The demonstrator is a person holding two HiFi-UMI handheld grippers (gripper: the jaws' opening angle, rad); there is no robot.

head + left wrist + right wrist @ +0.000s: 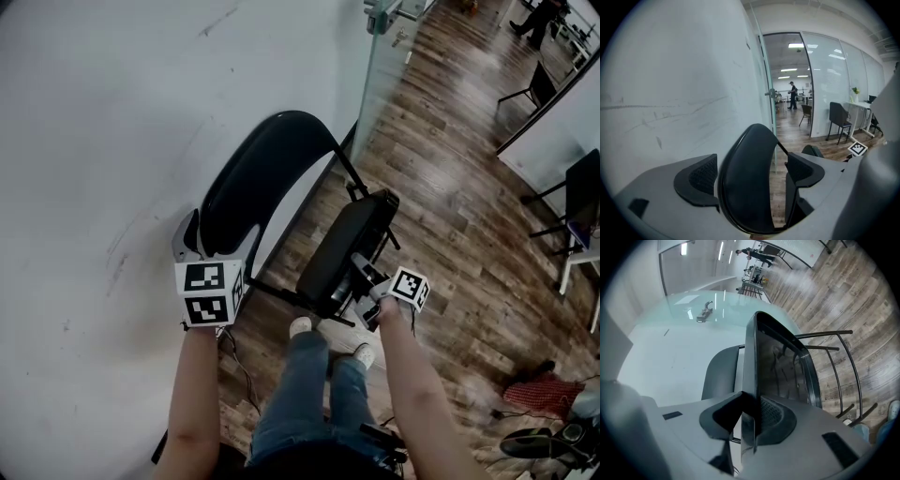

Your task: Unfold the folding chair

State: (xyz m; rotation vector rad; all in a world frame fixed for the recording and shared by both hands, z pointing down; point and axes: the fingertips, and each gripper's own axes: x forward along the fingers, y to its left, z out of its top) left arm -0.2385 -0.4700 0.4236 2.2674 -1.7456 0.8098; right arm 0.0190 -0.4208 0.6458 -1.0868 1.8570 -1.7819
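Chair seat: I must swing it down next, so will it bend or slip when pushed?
Probably stiff: the seat reads as a rigid panel. The right gripper pinches only its thin edge, so it might slip. The thin-tube frame suggests easy tipping.

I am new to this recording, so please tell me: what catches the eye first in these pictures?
A black folding chair stands beside the white wall. The left gripper has its jaws apart around the curved backrest, and the right gripper is shut on the edge of the seat.
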